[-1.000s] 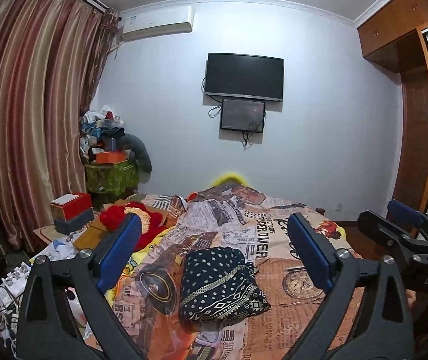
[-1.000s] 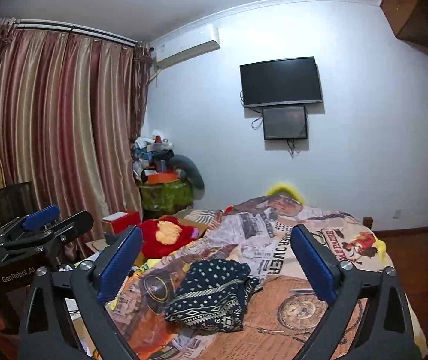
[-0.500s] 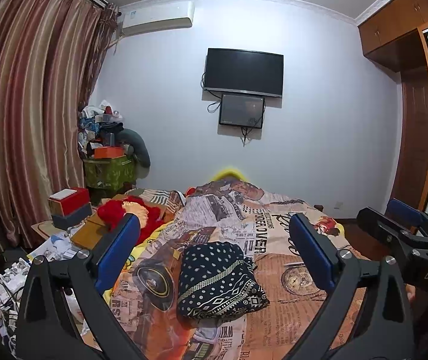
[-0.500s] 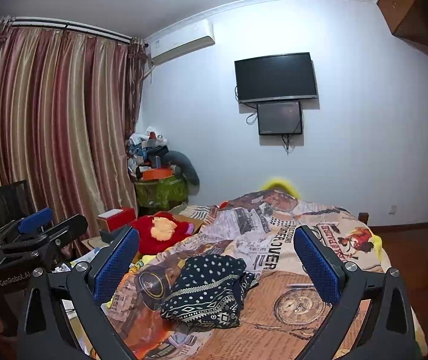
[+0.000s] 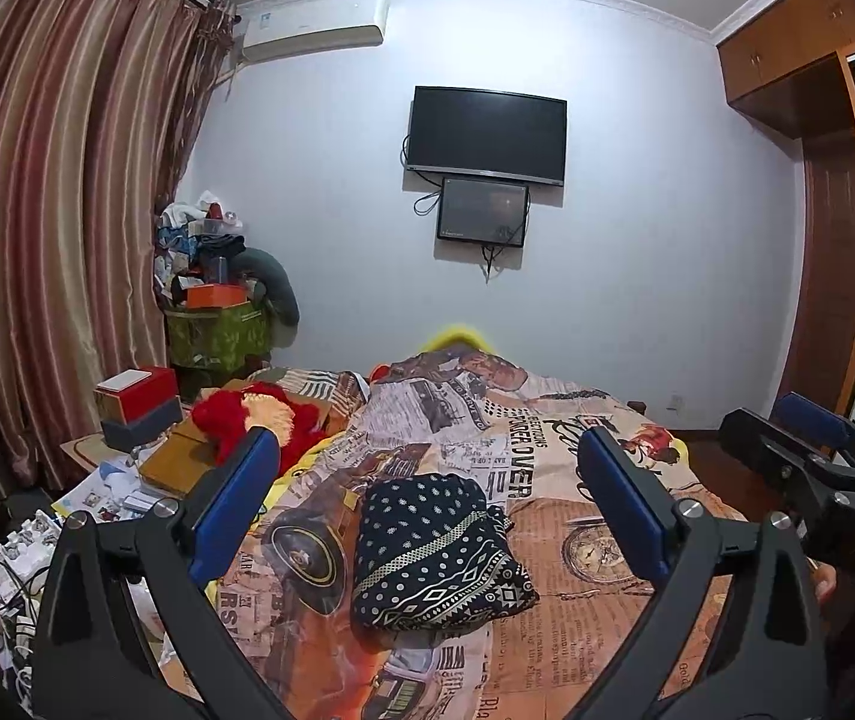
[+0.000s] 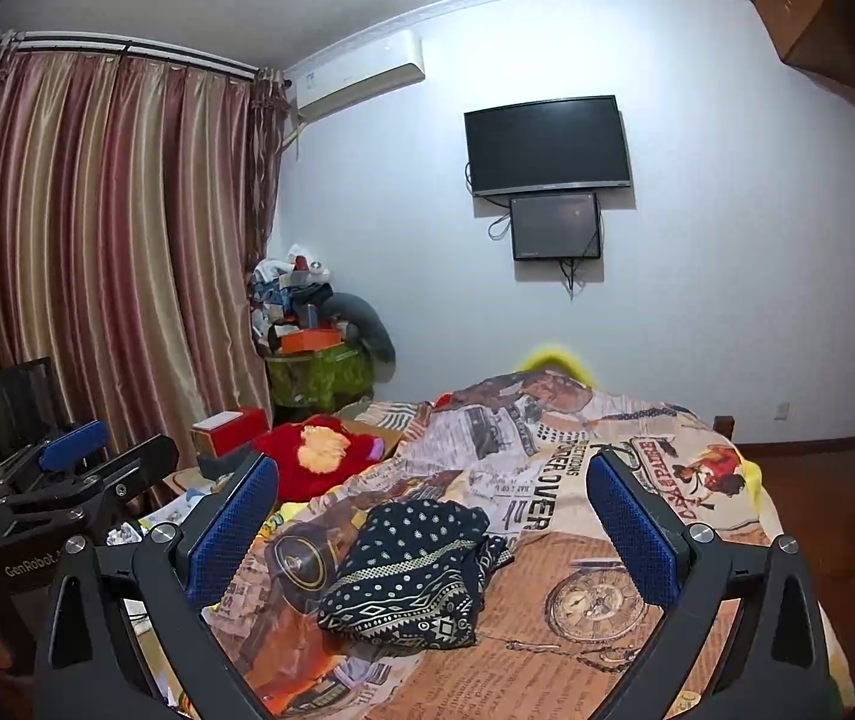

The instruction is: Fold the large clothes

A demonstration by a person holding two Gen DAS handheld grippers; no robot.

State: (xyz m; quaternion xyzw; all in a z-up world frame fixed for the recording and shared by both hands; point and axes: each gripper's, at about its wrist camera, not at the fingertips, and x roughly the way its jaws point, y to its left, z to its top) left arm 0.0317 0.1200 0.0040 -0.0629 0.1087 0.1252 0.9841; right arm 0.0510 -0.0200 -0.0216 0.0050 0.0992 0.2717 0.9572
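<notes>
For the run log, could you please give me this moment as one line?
left gripper: open, empty | right gripper: open, empty | dark patterned garment: folded, lying on bedspread, untouched | both held above bed

Bedspread (image 5: 547,480), newspaper-style print: large letters "OVER" legible mid-bed just right of the folded dark garment, with smaller "ELECTIONS" above it; remaining print too small or distorted to read. Right hand-held gripper (image 5: 811,438) body, seen at the right edge of the left wrist view: "DAS". Left hand-held gripper (image 6: 67,456) body, at the left of the right wrist view: "GenRobot", trailing characters cut off.
</notes>
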